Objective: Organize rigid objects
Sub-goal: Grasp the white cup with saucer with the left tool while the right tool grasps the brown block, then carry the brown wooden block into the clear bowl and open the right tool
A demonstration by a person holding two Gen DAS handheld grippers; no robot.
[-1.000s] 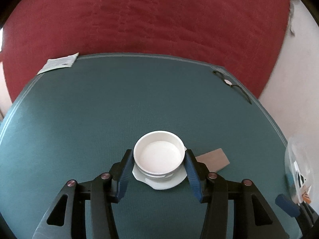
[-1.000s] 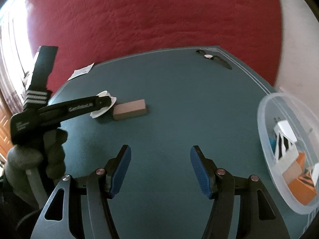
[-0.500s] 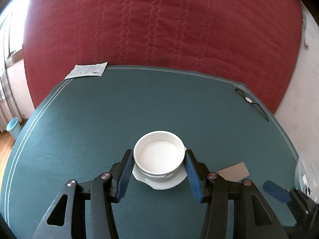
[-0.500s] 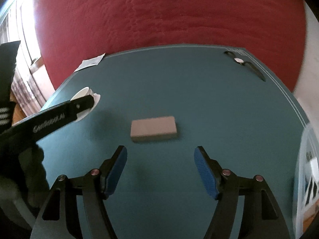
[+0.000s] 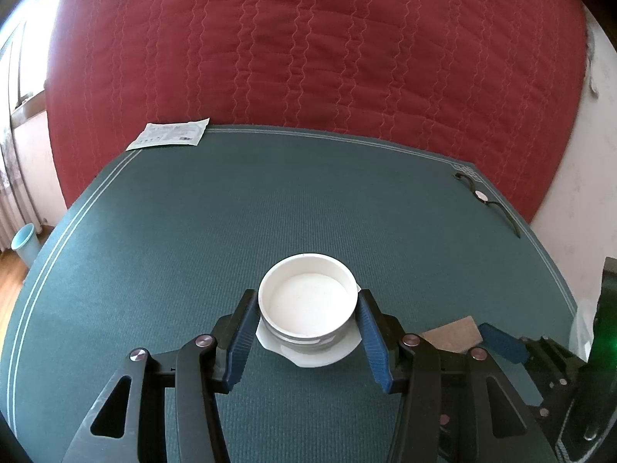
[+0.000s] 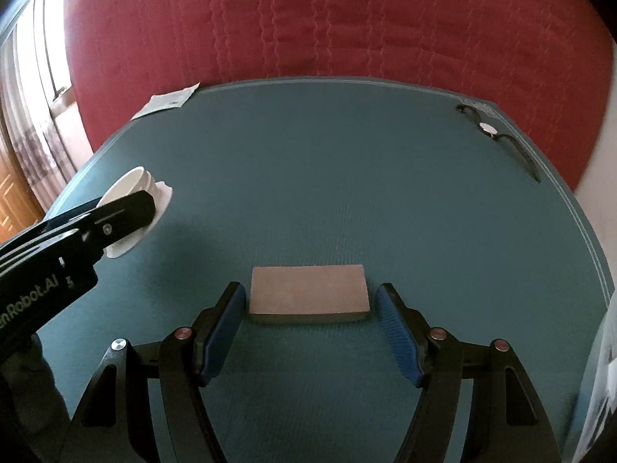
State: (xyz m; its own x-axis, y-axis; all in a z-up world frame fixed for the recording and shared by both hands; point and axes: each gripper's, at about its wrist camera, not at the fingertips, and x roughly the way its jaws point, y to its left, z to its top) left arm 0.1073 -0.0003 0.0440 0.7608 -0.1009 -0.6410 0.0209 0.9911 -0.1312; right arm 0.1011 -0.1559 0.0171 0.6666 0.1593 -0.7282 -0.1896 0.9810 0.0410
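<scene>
A white round cup (image 5: 308, 289) with a flanged base hangs a little above the green mat (image 5: 173, 239), and my left gripper (image 5: 306, 308) is shut on its sides. The right wrist view shows the same cup (image 6: 131, 183) at the far left, in the left gripper's fingers (image 6: 127, 208). A tan rectangular block (image 6: 308, 293) lies flat on the mat. My right gripper (image 6: 310, 297) is open around it, one blue pad off each short end with a small gap on both sides. In the left wrist view the block (image 5: 453, 333) shows at lower right, beside a blue right fingertip (image 5: 501, 341).
A wristwatch (image 6: 489, 129) lies at the mat's far right corner and a paper leaflet (image 5: 169, 135) at the far left corner. A clear plastic bin (image 6: 603, 386) shows at the right edge. A red quilted cover (image 5: 308, 58) rises behind the mat, and a blue pail (image 5: 25, 241) stands on the floor at left.
My right gripper swept left from the clear bin to the tan block, which now sits between its wider-spread fingers. The left gripper kept hold of the white cup and shifted slightly.
</scene>
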